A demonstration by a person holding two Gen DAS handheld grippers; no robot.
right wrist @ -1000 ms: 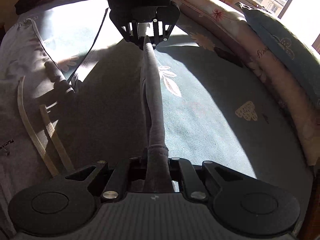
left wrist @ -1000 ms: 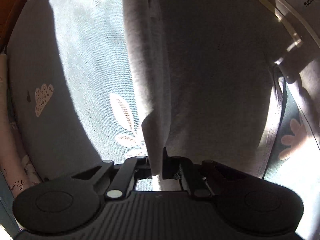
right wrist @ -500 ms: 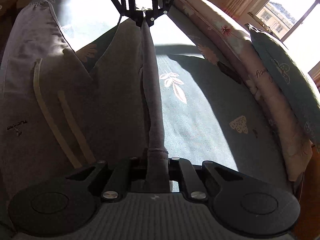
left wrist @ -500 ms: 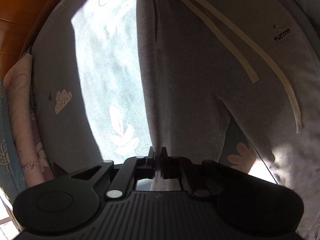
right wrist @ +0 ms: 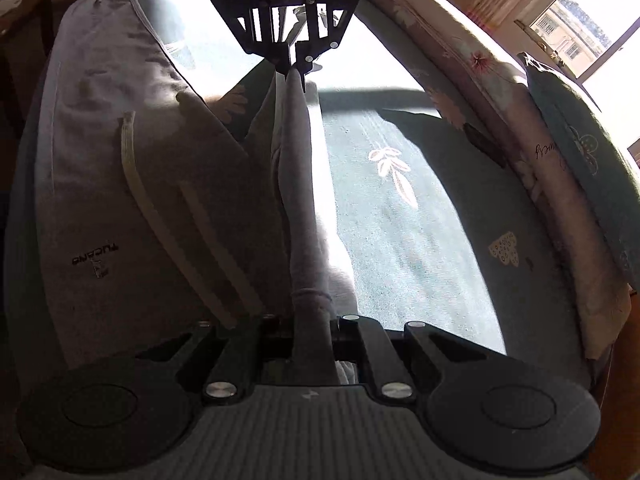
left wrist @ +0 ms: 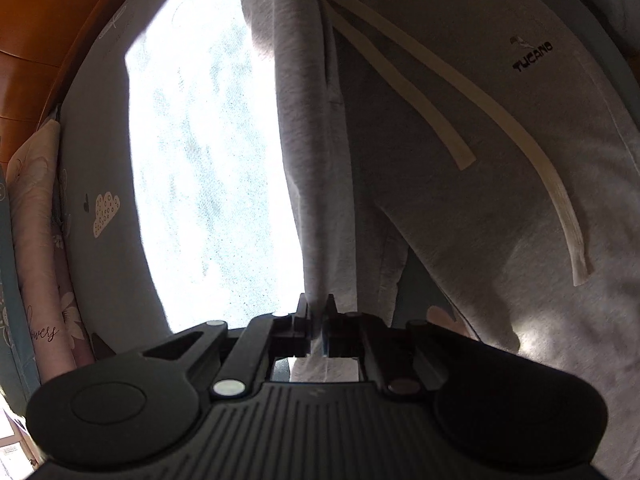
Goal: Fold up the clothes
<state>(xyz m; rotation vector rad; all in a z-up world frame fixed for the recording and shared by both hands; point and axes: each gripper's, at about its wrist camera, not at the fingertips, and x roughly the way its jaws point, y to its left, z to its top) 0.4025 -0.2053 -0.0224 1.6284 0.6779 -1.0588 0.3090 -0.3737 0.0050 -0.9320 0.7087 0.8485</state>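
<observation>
A home bedroom; patterned bedsheet (right wrist: 420,216), pillow (right wrist: 580,152), sunlit window (right wrist: 580,28).

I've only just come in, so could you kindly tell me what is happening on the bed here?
A person is folding grey sweatpants on a bed. Each hand holds a pair of tongs, and both are shut on one leg of the pants: the left tongs at one end, the right tongs at the other. That leg hangs taut between them above the sheet, while the rest of the pants lies flat, drawstrings showing.

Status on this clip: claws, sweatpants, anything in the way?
Left claw, right claw both shut on grey sweatpants. One leg stretched between them above bedsheet. Nothing in the way.
</observation>
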